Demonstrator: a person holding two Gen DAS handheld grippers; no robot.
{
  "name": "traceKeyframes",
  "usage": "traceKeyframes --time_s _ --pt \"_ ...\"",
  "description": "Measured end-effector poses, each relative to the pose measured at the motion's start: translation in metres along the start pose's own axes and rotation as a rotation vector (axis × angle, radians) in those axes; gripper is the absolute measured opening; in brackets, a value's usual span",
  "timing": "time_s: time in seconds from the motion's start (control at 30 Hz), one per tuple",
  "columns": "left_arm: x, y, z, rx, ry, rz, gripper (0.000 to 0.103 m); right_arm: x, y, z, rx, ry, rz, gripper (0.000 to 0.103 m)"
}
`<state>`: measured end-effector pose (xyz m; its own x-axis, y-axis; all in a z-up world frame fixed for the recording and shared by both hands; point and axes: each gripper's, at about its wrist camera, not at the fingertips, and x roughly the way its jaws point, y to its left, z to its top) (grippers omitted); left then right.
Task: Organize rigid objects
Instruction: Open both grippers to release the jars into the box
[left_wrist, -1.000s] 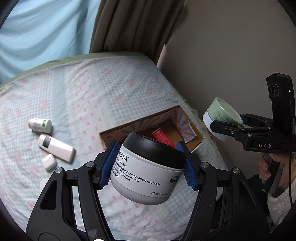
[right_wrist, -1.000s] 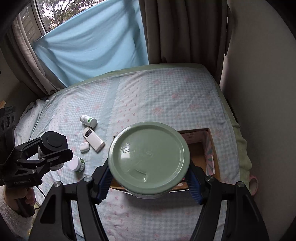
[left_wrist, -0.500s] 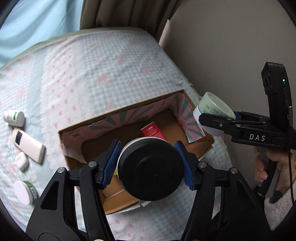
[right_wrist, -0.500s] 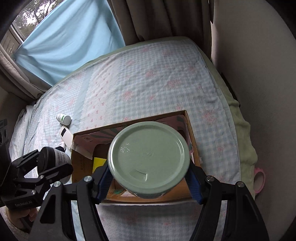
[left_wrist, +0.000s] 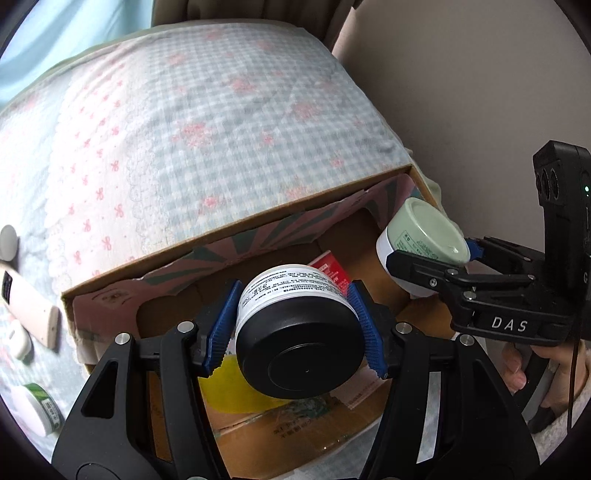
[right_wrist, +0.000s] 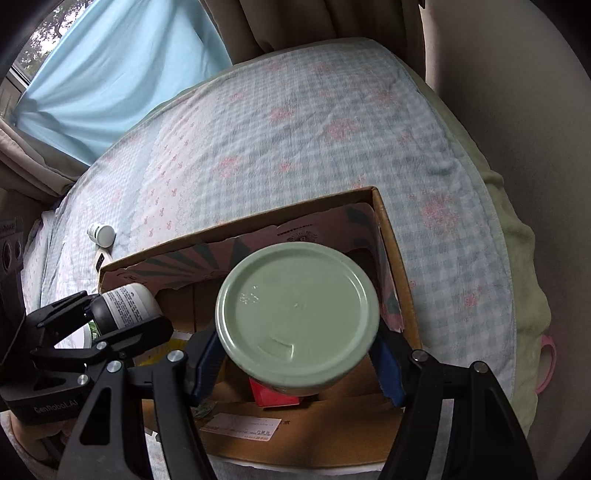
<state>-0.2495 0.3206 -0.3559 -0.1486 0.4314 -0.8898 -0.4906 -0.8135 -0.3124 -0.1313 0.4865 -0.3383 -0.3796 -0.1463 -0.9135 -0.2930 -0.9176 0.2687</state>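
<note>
My left gripper (left_wrist: 295, 328) is shut on a white jar with a black lid (left_wrist: 299, 350), held over the open cardboard box (left_wrist: 229, 229) on the bed. My right gripper (right_wrist: 297, 358) is shut on a white jar with a pale green lid (right_wrist: 297, 312), held over the box's right end (right_wrist: 391, 236). The green-lidded jar shows in the left wrist view (left_wrist: 424, 236), and the black-lidded jar in the right wrist view (right_wrist: 123, 304). Inside the box lie a red carton (left_wrist: 328, 267) and a yellow item (left_wrist: 229, 391).
On the checked bedspread left of the box lie a white remote-like tube (left_wrist: 29, 306), a small white case (left_wrist: 16, 341), a green-banded white jar (left_wrist: 35, 410) and a small bottle (right_wrist: 101, 234). A wall runs along the bed's right side. Curtains hang behind.
Both grippers have moved forward and down with their jars, from above the bed to just over the open box. The box now fills the lower part of both views.
</note>
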Motion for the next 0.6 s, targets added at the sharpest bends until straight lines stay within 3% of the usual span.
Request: traceKeyframes --time_s 0.13,0.2,0.23,0.27,0.33,0.47,0.6 --pt "0.007 0.001 0.010 0.013 0.011 0.025 0.056 0.009 -0.002 0.001 0.008 0.009 0.019 0.066" --pt "0.005 0.003 0.012 -0.003 0.008 0.048 0.062 0.013 -0.004 0.003 0.029 0.026 0.051 0.067" --pt "0.003 0.004 0.015 -0.007 -0.002 0.051 0.084 0.014 -0.004 0.004 0.040 0.026 0.053 0.072" --pt "-0.001 0.005 0.017 -0.006 -0.017 0.053 0.102 0.010 -0.005 0.005 0.048 0.004 0.041 0.088" --pt "-0.010 0.008 0.018 0.007 -0.040 0.056 0.103 -0.001 -0.009 0.007 0.063 -0.052 0.057 0.102" --pt "-0.020 0.015 0.012 0.041 -0.018 0.115 0.103 -0.023 -0.017 0.006 0.128 -0.131 0.101 0.103" --pt "-0.032 0.020 0.005 0.043 -0.015 0.144 0.103 -0.031 -0.017 0.003 0.127 -0.135 0.077 0.103"
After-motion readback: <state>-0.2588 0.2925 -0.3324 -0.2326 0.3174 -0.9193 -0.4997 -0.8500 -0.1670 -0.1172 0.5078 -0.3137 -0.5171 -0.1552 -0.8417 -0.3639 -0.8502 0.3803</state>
